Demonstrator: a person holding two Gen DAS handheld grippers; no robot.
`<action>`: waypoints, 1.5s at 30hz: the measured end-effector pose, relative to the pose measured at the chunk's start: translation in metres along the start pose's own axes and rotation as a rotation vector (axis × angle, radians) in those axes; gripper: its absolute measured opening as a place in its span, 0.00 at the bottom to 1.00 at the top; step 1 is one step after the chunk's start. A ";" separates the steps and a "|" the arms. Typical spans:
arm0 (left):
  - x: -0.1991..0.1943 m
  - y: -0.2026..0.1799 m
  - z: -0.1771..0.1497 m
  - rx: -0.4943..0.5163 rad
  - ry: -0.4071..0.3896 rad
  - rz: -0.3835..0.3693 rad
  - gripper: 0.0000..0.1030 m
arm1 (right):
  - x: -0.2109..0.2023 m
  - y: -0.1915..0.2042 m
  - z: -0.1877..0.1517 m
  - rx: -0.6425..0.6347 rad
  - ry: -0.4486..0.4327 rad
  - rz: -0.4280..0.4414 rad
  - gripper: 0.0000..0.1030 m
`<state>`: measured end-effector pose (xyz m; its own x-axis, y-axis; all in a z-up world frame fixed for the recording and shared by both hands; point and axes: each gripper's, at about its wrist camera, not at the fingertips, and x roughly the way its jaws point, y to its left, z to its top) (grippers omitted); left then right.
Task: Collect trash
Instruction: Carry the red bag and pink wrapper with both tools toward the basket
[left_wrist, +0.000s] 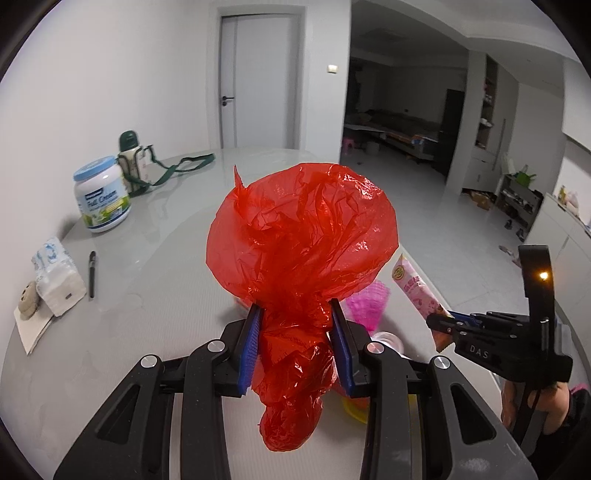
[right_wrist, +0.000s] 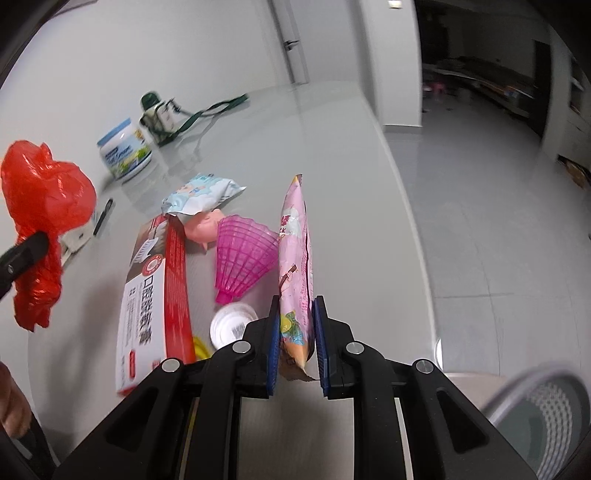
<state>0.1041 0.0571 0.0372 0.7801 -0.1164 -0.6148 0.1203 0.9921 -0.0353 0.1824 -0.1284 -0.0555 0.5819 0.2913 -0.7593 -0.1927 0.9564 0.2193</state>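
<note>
My left gripper (left_wrist: 295, 314) is shut on a crumpled red plastic bag (left_wrist: 303, 236), which balloons above the blue pads and hangs below them over the grey table (left_wrist: 166, 288). In the right wrist view the same red bag (right_wrist: 44, 199) hangs at the far left. My right gripper (right_wrist: 295, 314) is shut on the lower end of a pink snack wrapper (right_wrist: 295, 251), held edge-on above the table. From the left wrist view, the pink wrapper (left_wrist: 417, 291) sticks up from the right gripper (left_wrist: 448, 321) at the right. Loose trash lies below: a red and white carton (right_wrist: 155, 291), a pink mesh cup (right_wrist: 243, 254), a light blue wrapper (right_wrist: 203, 195) and a white lid (right_wrist: 231, 325).
A milk powder jar (left_wrist: 101, 195), a green strapped bottle (left_wrist: 131, 158), a tissue pack (left_wrist: 59, 280) and a pen (left_wrist: 91, 273) stand along the table's left side. The table's curved right edge (right_wrist: 410, 221) drops to a tiled floor. A mesh chair (right_wrist: 546, 410) sits at the lower right.
</note>
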 end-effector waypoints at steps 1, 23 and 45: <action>-0.001 -0.004 -0.001 0.007 -0.001 -0.009 0.34 | -0.009 -0.003 -0.007 0.025 -0.016 -0.014 0.16; -0.029 -0.149 -0.046 0.241 0.037 -0.302 0.34 | -0.153 -0.066 -0.142 0.361 -0.218 -0.262 0.16; -0.012 -0.276 -0.084 0.423 0.133 -0.502 0.34 | -0.211 -0.134 -0.228 0.562 -0.249 -0.414 0.16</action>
<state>0.0100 -0.2113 -0.0117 0.4877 -0.5252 -0.6974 0.7003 0.7124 -0.0468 -0.0942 -0.3223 -0.0644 0.6939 -0.1636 -0.7013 0.4759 0.8350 0.2761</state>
